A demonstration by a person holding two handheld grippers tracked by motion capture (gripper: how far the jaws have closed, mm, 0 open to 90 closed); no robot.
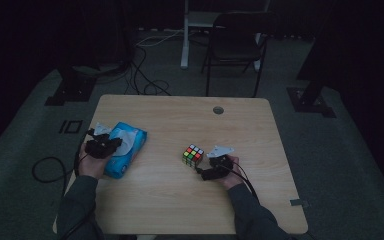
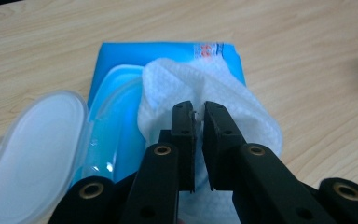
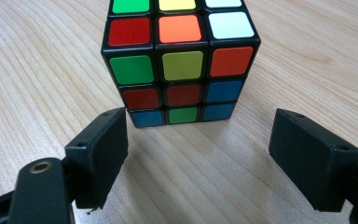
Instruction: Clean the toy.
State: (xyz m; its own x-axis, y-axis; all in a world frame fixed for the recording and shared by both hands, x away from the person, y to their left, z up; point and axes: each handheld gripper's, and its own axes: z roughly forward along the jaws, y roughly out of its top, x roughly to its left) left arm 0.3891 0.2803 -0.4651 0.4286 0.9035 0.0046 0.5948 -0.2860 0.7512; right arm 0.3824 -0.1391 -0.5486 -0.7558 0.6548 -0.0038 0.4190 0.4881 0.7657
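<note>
The left gripper (image 2: 198,109) is pinching the white wipe (image 2: 205,93) poking from the opened blue pack (image 1: 125,147), not yet pulled free, while the right gripper (image 3: 198,140) is waiting wide open just short of the cube (image 3: 179,60) on the surface (image 1: 180,200).

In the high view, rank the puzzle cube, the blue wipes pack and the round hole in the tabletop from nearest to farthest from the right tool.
1. Puzzle cube: just left of the right tool.
2. Round hole: toward the table's far edge.
3. Blue wipes pack: across the table, at the left tool.
</note>
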